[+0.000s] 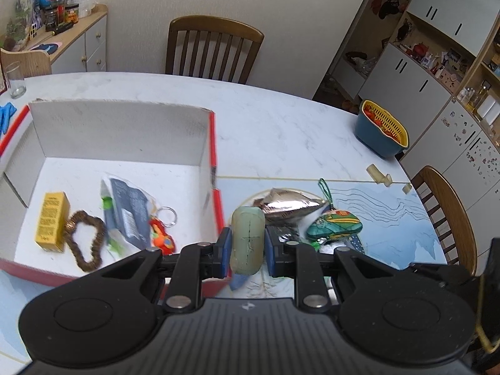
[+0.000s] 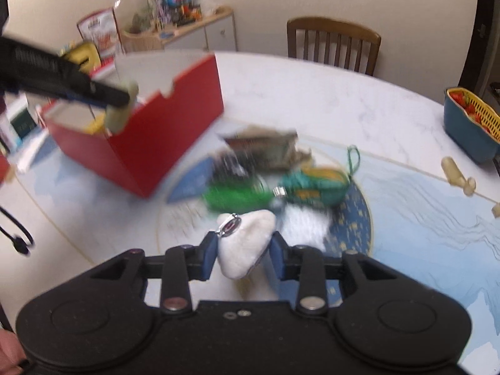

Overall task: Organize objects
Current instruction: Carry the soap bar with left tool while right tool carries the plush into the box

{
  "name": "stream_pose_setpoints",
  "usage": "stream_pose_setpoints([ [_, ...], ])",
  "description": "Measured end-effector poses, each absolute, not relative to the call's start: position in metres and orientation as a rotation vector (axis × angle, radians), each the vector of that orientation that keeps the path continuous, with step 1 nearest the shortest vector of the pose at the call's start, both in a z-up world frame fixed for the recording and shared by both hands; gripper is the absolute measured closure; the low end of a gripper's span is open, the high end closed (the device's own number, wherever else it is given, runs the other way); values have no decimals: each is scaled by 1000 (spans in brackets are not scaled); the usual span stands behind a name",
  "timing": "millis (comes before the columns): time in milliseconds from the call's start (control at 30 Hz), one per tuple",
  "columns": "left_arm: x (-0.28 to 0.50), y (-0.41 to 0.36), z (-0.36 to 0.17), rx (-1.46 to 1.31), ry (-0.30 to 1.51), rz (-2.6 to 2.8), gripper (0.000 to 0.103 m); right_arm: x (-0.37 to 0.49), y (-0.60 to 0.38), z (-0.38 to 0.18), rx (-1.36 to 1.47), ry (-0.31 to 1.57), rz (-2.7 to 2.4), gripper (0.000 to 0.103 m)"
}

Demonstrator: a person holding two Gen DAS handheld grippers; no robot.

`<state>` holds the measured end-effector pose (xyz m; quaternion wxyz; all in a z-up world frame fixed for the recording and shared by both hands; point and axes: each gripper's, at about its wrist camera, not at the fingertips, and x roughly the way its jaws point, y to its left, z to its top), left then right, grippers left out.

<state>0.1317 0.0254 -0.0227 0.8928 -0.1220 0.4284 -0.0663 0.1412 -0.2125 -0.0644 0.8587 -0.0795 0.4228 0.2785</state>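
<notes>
Left gripper (image 1: 247,243) clamping pale soap bar (image 1: 247,239) lengthwise forward, right gripper (image 2: 243,251) pinching white plush (image 2: 245,242)

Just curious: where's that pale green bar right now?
The pale green bar is clamped in the left gripper, held above the red box's near edge.

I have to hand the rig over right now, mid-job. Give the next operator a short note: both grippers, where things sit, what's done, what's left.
Left gripper: shut on a pale green bar, held up near the red box.
Right gripper: a white pouch with a metal clasp sits between its jaws; the view is blurred, so the grip is unconfirmed.
Done: in the box lie a yellow carton, a brown ring, a grey packet and an orange keyring toy.
Left: box both held items, then the silver packet, the green pouch and the rest of the pile.
</notes>
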Motion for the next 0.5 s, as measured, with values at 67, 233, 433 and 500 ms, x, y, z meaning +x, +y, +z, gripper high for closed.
stream_pose_setpoints([
  [67,132,35,-20,-251,882,-133,82,145,-204,-53,-146,872,588,68],
  [233,133,57,-12,-240,863,-120,82,154,-177,-31,-115,825,617,68],
  [433,136,91,-11,-244,855,-77,82,168,-137,-13,-116,787,661,68],
  [500,137,103,-12,-249,856,-56,82,173,-122,-9,-124,779,678,68],
])
